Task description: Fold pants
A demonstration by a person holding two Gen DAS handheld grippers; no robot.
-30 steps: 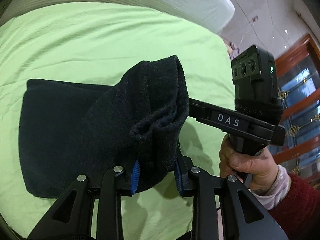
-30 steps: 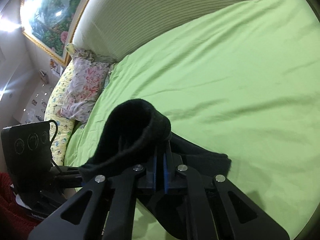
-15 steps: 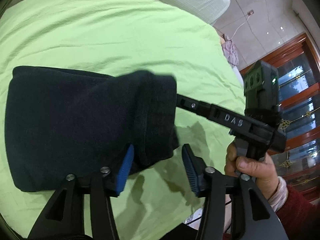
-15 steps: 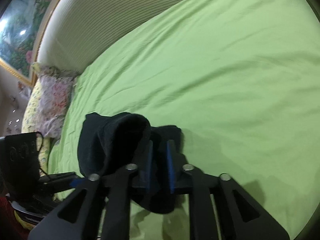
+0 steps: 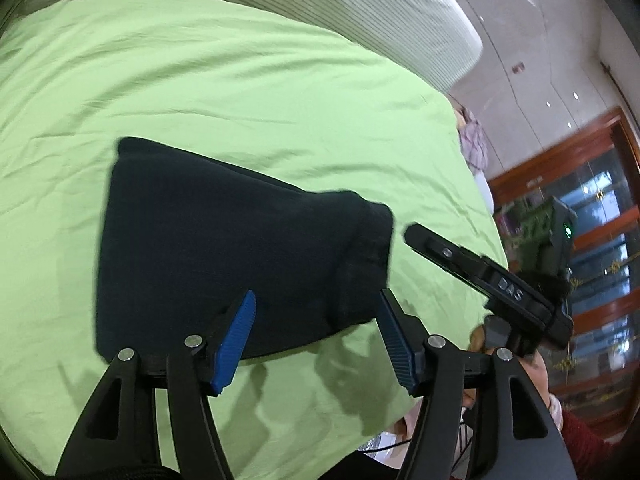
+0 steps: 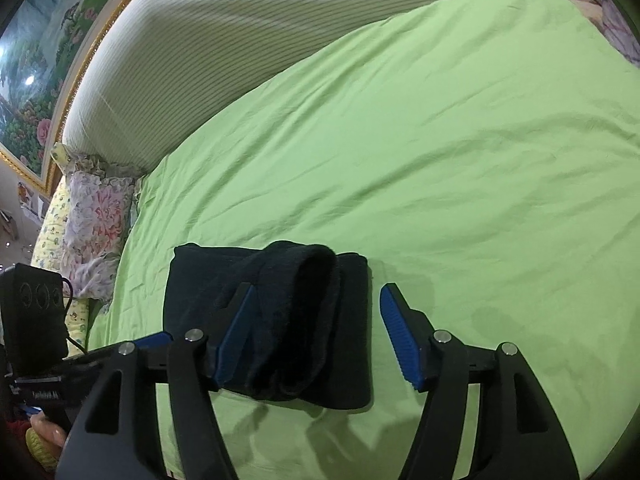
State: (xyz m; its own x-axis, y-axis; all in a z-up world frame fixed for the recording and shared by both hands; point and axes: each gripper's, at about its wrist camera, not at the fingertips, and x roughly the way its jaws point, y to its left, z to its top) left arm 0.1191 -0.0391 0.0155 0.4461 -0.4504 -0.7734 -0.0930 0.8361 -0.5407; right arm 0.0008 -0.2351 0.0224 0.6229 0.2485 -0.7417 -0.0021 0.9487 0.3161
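Observation:
The black pants [image 5: 224, 248] lie folded in a compact bundle on the green bed sheet [image 5: 240, 92]; the top layer's cuffed end bulges up at the near right. My left gripper [image 5: 316, 332] is open, its blue pads just above the bundle's near edge, holding nothing. In the right wrist view the pants [image 6: 280, 320] lie with the loose cuff humped on top. My right gripper [image 6: 316, 332] is open, its left pad over the cuff, its right pad over the sheet. The right gripper's body [image 5: 500, 288] shows to the right in the left wrist view.
A striped white headboard cushion [image 6: 240, 48] runs along the far side of the bed. Floral pillows [image 6: 92, 224] lie at the left end. The left gripper's camera block [image 6: 32, 316] shows at the left. Wooden doors [image 5: 592, 208] stand beyond the bed.
Both grippers have opened and let go of the pants' folded-over end, which has dropped onto the bundle. Both grippers have drawn back a little toward me.

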